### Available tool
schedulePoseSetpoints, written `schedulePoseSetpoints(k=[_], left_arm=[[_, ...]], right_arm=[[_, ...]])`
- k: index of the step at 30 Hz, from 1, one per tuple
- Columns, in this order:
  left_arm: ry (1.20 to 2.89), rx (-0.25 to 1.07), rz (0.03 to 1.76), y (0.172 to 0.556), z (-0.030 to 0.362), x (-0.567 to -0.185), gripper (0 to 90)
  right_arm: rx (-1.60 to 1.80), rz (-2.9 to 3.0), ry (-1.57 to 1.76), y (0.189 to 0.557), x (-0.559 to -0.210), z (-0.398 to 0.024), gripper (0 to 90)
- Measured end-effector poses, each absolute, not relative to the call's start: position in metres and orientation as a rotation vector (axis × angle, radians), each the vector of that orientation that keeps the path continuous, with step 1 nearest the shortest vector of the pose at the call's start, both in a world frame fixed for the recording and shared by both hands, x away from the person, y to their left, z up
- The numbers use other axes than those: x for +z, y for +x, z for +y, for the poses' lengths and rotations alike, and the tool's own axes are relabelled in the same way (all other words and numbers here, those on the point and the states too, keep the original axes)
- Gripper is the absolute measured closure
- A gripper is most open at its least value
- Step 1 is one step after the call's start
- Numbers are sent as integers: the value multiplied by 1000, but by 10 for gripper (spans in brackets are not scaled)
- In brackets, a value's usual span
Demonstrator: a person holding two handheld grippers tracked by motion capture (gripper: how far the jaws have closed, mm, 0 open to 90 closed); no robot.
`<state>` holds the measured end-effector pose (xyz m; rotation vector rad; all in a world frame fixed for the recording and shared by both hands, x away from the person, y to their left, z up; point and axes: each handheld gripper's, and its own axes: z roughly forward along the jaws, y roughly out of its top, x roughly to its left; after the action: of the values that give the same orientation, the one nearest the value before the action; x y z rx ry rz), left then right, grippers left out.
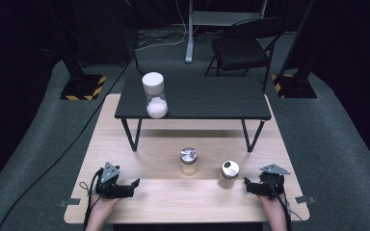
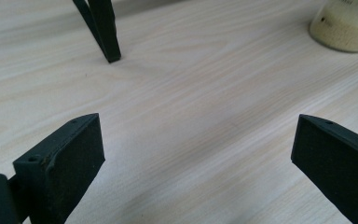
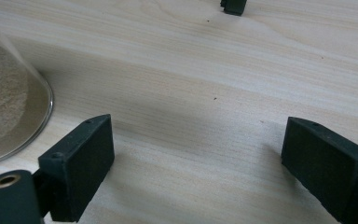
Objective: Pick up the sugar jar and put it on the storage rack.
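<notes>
Two small glass jars with metal lids stand on the wooden table [image 1: 164,197]. The middle jar [image 1: 189,161] holds a pale grainy fill, and its base [image 2: 345,29] lies far ahead of my left gripper. The other jar [image 1: 229,174] stands right of it, and its beige-filled base [image 3: 4,107] sits just left of my right gripper's left jaw. A taller white-lidded jar [image 1: 154,95] of white powder stands on the black riser shelf [image 1: 207,98]. My left gripper [image 1: 134,186] [image 2: 196,154] and right gripper [image 1: 248,186] [image 3: 196,158] both rest low, open and holding nothing.
The black riser's thin legs [image 2: 103,30] reach the table ahead of each gripper, and one foot [image 3: 233,5] stands far ahead of the right gripper. Beyond the table are a folding chair [image 1: 243,45], stand bases with hazard stripes [image 1: 83,87] and floor cables.
</notes>
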<state>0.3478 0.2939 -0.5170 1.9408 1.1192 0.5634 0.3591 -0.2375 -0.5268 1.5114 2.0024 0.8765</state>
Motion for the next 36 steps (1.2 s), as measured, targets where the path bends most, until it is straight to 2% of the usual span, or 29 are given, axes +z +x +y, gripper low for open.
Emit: schedulePoseSetpoints(k=[12,23,36], left_arm=[[1991,509,1168,353,295,-526,21],[2081,546,1211,356,293,-528,32],[2075,514,1239,360,295,-529,2]], right_arm=[[877,2002,1512,359,-527,-237,85],[877,2002,1512,359,-527,-238,85],[877,2003,1512,359,-527,-237,85]])
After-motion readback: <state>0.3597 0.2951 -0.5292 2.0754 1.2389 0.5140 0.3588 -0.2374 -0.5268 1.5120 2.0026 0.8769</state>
